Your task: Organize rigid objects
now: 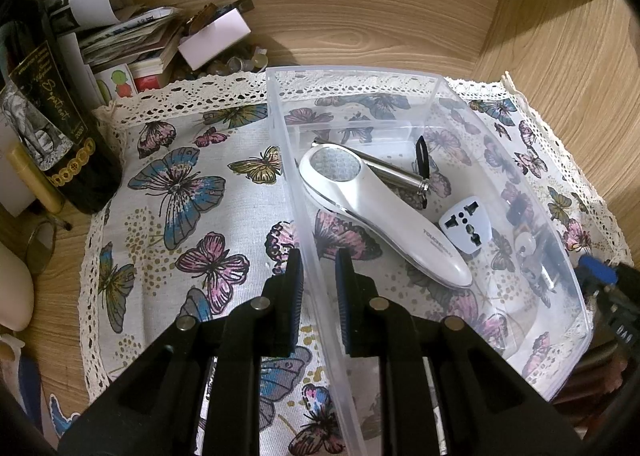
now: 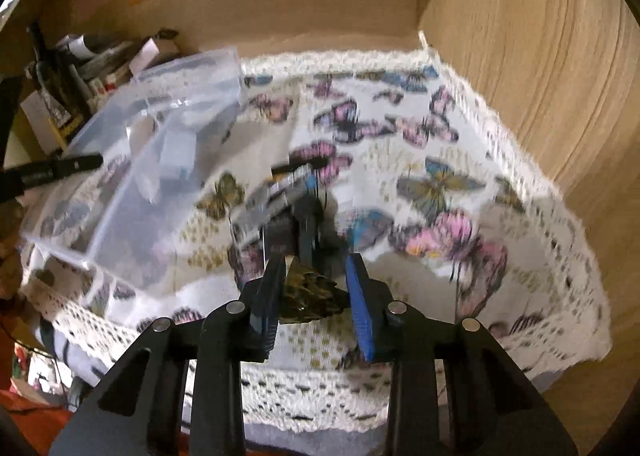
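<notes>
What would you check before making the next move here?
1. Left gripper straddles the clear bin wall, jaws apart: ok.
2. Free floor in the bin beside the white device, flashlight and adapter: ok.
3. Right gripper firmly pinches the dark object: cannot tell.
4. Right wrist picture sharp enough to aim: not ok, blurred.

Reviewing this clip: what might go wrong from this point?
1. The left hand-held gripper straddles the clear bin wall; a pull may tip it, shifting the white handheld device and travel adapter.
2. The right hand-held gripper view is motion-blurred, and the dark object between its fingers looks loosely held and might slip.
</notes>
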`<state>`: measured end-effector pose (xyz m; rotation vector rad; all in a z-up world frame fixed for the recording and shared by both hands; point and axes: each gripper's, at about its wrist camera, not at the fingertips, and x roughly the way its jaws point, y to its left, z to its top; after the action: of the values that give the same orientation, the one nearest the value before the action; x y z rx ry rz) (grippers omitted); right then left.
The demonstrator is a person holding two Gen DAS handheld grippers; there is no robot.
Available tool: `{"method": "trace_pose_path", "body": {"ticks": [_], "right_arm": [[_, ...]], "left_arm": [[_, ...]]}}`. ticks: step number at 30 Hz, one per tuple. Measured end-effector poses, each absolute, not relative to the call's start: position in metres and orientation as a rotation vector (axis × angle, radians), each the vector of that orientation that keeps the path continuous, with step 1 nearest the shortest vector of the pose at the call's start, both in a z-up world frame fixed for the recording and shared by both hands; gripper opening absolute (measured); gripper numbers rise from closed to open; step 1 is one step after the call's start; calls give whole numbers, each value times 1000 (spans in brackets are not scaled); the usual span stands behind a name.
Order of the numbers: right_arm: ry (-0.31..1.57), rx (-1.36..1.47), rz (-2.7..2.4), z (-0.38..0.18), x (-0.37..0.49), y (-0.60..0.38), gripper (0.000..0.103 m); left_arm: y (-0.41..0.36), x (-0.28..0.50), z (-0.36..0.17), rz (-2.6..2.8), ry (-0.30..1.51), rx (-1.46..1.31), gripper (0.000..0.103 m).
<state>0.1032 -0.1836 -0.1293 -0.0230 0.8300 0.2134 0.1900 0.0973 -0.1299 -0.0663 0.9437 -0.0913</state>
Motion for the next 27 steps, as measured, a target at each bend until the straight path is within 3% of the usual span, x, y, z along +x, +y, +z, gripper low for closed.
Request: {"method": "trace_pose_path", "body": {"ticks": [17,27], "right_arm": [[642,-90,310,-62,143,-138,29],[630,-150,438,-53,168,-88,29]], "left_arm": [[98,191,-130,-94,945,-79,16],[99,191,-130,-100,946,-84,16]]}}
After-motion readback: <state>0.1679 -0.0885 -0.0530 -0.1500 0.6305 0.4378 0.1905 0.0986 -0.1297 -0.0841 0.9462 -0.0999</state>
